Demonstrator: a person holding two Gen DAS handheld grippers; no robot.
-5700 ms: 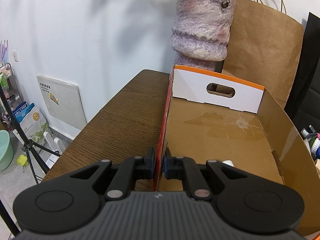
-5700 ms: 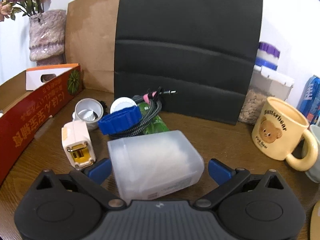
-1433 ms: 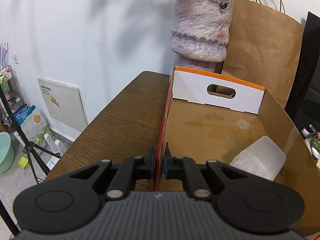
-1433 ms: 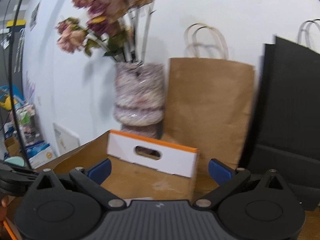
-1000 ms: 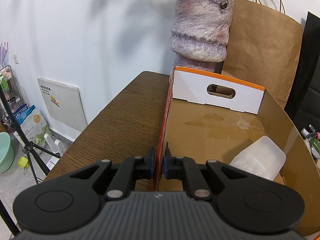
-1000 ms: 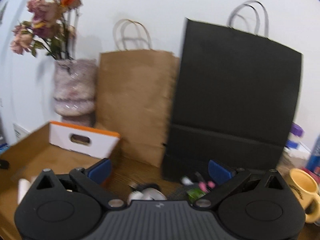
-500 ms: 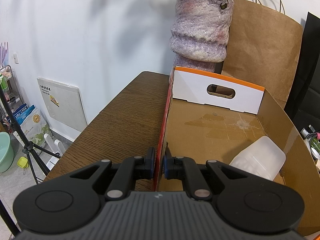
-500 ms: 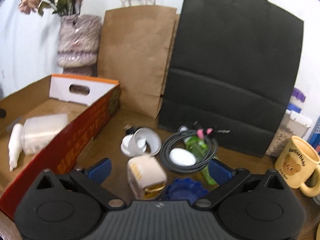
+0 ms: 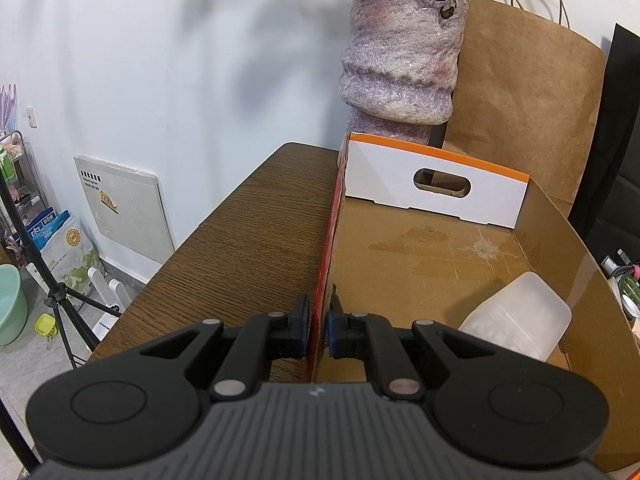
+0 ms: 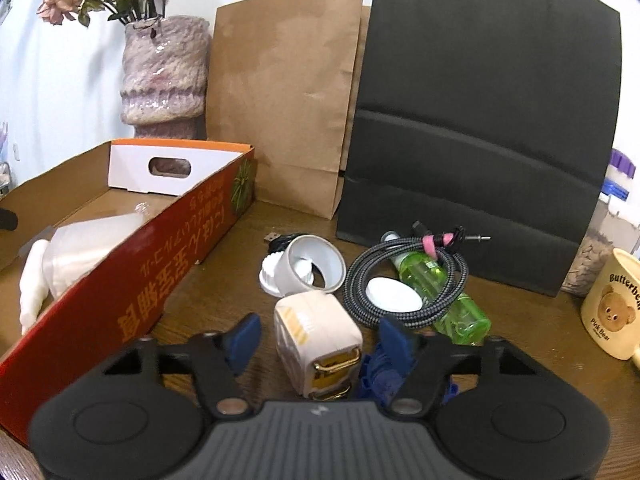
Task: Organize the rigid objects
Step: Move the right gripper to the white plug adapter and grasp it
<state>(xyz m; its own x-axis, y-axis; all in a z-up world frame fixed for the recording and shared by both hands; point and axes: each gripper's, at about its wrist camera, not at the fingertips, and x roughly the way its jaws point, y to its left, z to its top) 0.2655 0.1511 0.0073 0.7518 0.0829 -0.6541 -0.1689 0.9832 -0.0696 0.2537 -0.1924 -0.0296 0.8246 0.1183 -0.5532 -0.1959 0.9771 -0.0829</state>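
Note:
My left gripper (image 9: 318, 320) is shut on the red side wall (image 9: 326, 248) of the cardboard box, one pad on each face. A translucent plastic container (image 9: 516, 316) lies inside the box (image 10: 180, 264), next to a white tube (image 10: 30, 284). My right gripper (image 10: 320, 338) hangs low over the table with a cream plug cube (image 10: 316, 328) with gold prongs between its blue pads. Its jaws are closing; a gap still shows on the left side of the cube. A blue lid (image 10: 376, 376) lies under the right finger.
Behind the cube lie a white round cup-like part (image 10: 308, 268), a coiled braided cable (image 10: 404, 276), a white disc (image 10: 394, 300) and a green bottle (image 10: 440, 292). A bear mug (image 10: 612, 308) stands right. A black bag (image 10: 480, 120), a brown bag (image 10: 288, 100) and a vase (image 10: 164, 76) line the back.
My right gripper swung away from the box, sank toward the plug cube, and its jaws narrowed around it. The left gripper kept its hold on the box wall.

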